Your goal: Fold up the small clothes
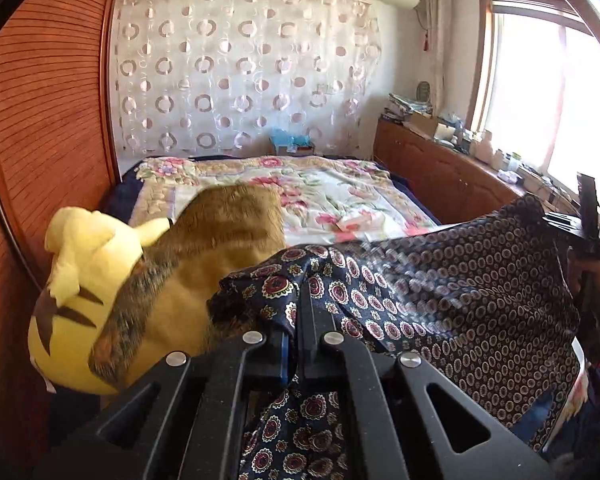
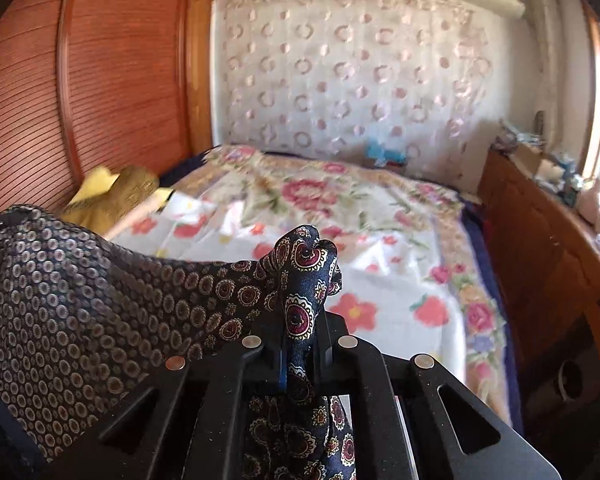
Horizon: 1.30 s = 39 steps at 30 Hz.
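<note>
The left gripper (image 1: 298,320) is squeezing tight on one corner of a dark blue silky cloth with red and cream round patterns (image 1: 460,304). The right gripper (image 2: 302,336) is pinching another bunched corner of the same cloth. The cloth is hanging stretched between the two grippers, up above the bed with the flowery blanket (image 2: 380,240). A yellow and brown plush toy (image 1: 100,300) is lying on the bed near the wooden headboard (image 1: 52,100).
</note>
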{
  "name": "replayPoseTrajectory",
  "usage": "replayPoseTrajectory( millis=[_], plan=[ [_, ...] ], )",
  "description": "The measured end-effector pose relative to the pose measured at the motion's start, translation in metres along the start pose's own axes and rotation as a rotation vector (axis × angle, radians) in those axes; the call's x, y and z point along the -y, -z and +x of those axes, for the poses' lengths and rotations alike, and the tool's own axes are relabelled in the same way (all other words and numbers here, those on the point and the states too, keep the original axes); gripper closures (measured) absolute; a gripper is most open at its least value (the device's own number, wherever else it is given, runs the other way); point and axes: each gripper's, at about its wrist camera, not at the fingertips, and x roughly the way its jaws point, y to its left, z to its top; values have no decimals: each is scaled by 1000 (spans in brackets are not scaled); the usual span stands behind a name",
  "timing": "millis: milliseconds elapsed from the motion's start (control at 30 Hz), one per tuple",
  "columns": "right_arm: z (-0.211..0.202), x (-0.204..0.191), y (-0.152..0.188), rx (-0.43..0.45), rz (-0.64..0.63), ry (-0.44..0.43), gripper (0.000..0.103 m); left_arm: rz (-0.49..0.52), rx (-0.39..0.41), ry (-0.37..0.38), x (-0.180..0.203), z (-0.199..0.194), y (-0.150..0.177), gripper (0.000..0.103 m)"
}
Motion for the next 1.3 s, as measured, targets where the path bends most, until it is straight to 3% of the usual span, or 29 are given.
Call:
replayPoseTrajectory(
  millis=[133, 200, 300, 367, 467, 700, 867, 1167, 1300],
  plan=[
    [18, 27, -17, -19, 66, 85, 94, -26, -84, -12, -17, 44, -19, 99],
    [46, 37, -18, -105, 103, 86, 90, -25, -141, -38, -21, 68, -16, 95],
    [81, 47, -6, -230, 130, 88, 75, -19, -186, -37, -22, 81, -4, 87],
    [91, 47, 4, -261, 116, 111, 63, -23, -184, -24, -24, 77, 4, 65],
    [84, 47, 21, -249, 110, 115, 60, -2, -193, -39, -26, 64, 21, 57],
    [10, 19, 72, -211, 104, 87, 60, -26, -184, -68, -38, 30, 60, 56],
    [-33, 28, 113, -245, 127, 85, 60, -23, -210, -87, -36, 24, 88, 56],
    [-51, 21, 145, -310, 126, 99, 60, -65, -218, -86, -35, 20, 111, 56],
    [-52, 23, 150, -295, 112, 132, 60, -79, -214, -80, -35, 18, 117, 56]
  ],
)
